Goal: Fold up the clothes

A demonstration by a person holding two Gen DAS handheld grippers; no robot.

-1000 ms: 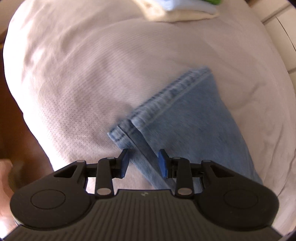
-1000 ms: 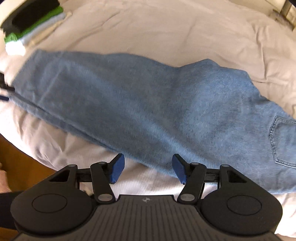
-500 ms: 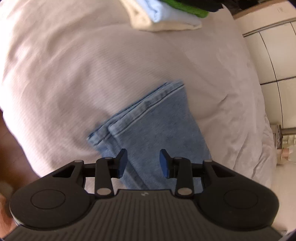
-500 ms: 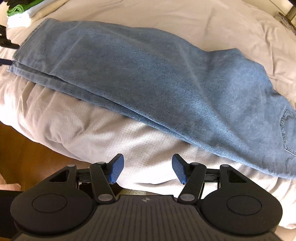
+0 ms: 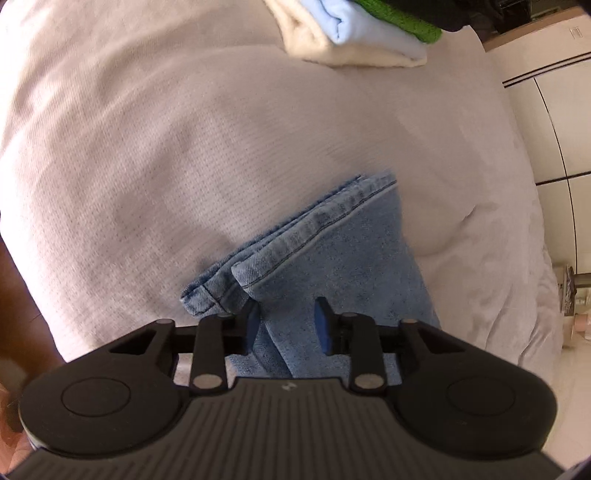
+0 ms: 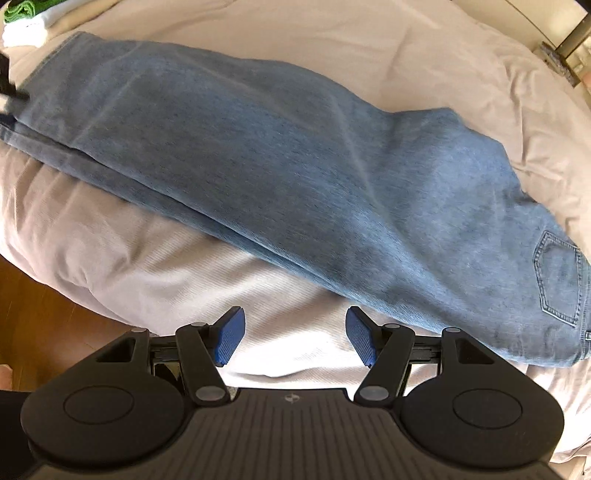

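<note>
Blue jeans (image 6: 295, 177) lie stretched across the bed, legs stacked, the back pocket (image 6: 557, 280) at the right. In the left wrist view the two leg hems (image 5: 295, 236) rest one on the other. My left gripper (image 5: 287, 325) points down over that leg end; its jaws are closing with flat denim between them, and the pads do not pinch it. My right gripper (image 6: 295, 336) hovers over bare duvet just in front of the jeans' near edge. Its jaws are opening, with nothing between them.
A pale duvet (image 5: 147, 147) covers the bed. A stack of folded clothes (image 5: 354, 37), cream, light blue and green, sits beyond the hems, and shows again as the stack (image 6: 22, 14) at the far left. Wooden floor (image 6: 37, 306) lies below the bed's edge. White cabinet doors (image 5: 554, 129) stand at the right.
My right gripper drew back off the jeans' near edge onto bare duvet. The left view swung, so the hems sit more centred and the folded stack looms larger.
</note>
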